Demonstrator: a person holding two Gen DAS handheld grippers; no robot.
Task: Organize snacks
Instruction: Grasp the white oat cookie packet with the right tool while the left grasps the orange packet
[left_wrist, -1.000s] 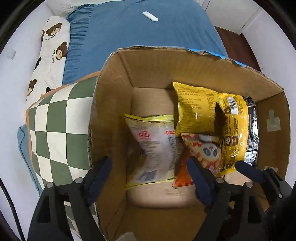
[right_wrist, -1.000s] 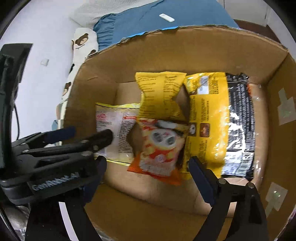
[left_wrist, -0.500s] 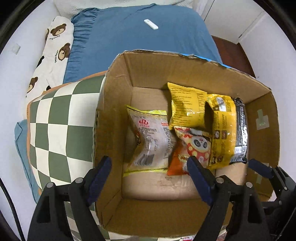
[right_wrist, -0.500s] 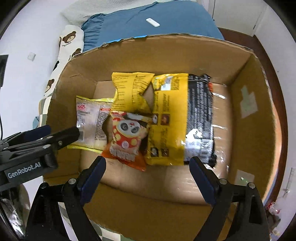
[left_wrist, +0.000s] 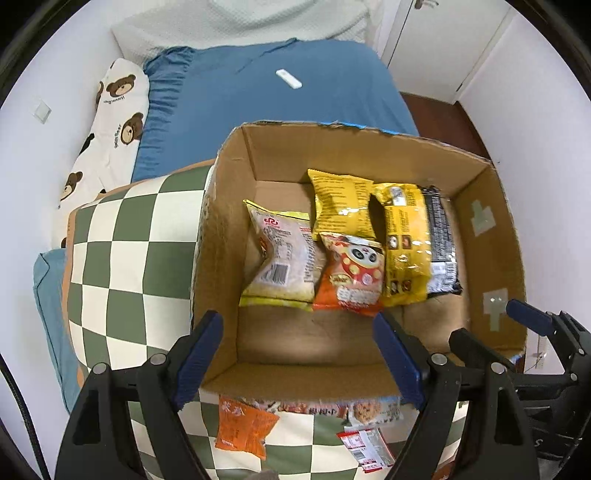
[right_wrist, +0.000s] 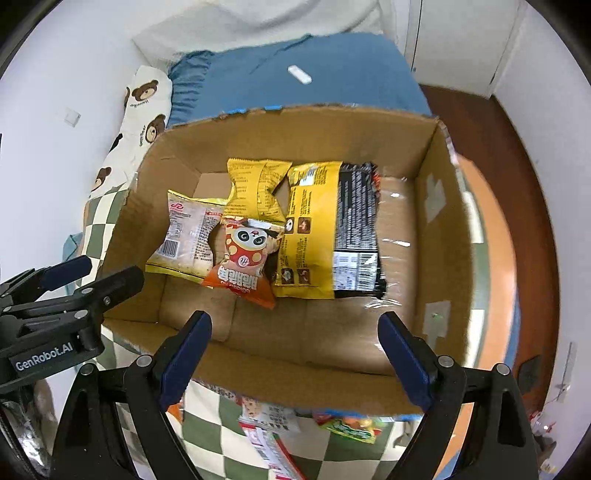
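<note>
An open cardboard box (left_wrist: 225, 229) (right_wrist: 436, 229) stands on a green-checked quilt. Inside lie a pale snack bag (left_wrist: 284, 258) (right_wrist: 188, 236), a yellow bag (left_wrist: 341, 203) (right_wrist: 255, 190), an orange panda bag (left_wrist: 351, 273) (right_wrist: 245, 258) and a yellow-and-black packet (left_wrist: 417, 243) (right_wrist: 328, 229). My left gripper (left_wrist: 299, 362) is open and empty above the box's near wall. My right gripper (right_wrist: 295, 354) is open and empty, also over the near wall. More snack packets lie on the quilt in front of the box: an orange one (left_wrist: 243, 428), a white one (left_wrist: 365, 446) (right_wrist: 273, 439) and a green one (right_wrist: 351, 424).
The green-checked quilt (left_wrist: 125, 258) lies on a blue bed (left_wrist: 258, 103) with a bear-print pillow (left_wrist: 110, 122) and a small white remote (left_wrist: 289, 78). A white wall is to the left; dark wooden floor (right_wrist: 524, 184) is to the right.
Both grippers have drawn back and up from inside the box, so the whole box and the loose packets in front of it now show. The snacks in the box have not moved.
</note>
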